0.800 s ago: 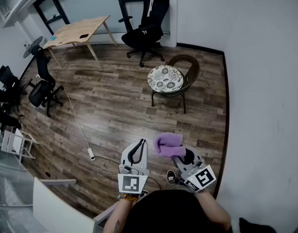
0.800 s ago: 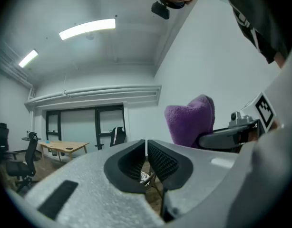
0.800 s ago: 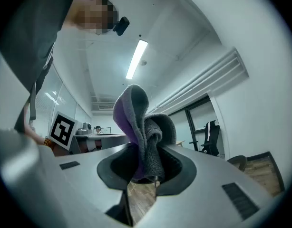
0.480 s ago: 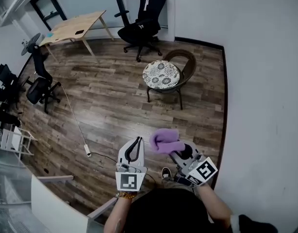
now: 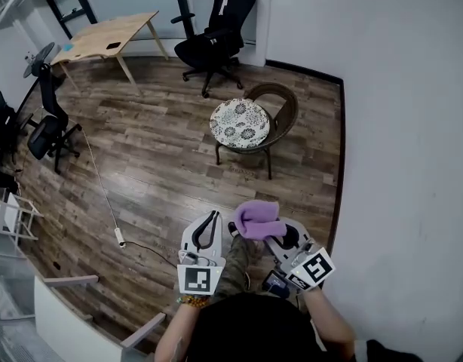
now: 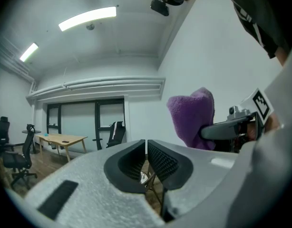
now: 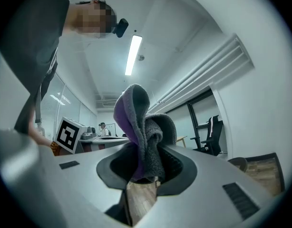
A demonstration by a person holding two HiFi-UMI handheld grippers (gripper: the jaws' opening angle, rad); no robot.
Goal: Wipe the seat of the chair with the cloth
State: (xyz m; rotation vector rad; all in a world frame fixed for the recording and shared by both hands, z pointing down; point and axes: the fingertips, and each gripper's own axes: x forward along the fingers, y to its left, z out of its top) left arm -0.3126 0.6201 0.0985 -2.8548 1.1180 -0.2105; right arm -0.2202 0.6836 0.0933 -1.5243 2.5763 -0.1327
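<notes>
Clamping a fluffy purple cloth between its jaws, the right gripper sits at five o'clock in the head view. The left gripper, at its nine o'clock, is closed on nothing. The brown wicker chair with a floral seat stands well apart at twelve.

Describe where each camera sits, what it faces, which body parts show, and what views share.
Head view: on the head, facing down at the chair; forearms, left hand-held gripper, right hand-held gripper show.
Left gripper view: along its shut jaws toward the windows; torso overhead.
Right gripper view: along jaws clamping the cloth, tilted upward; torso overhead.
All share the cloth.
</notes>
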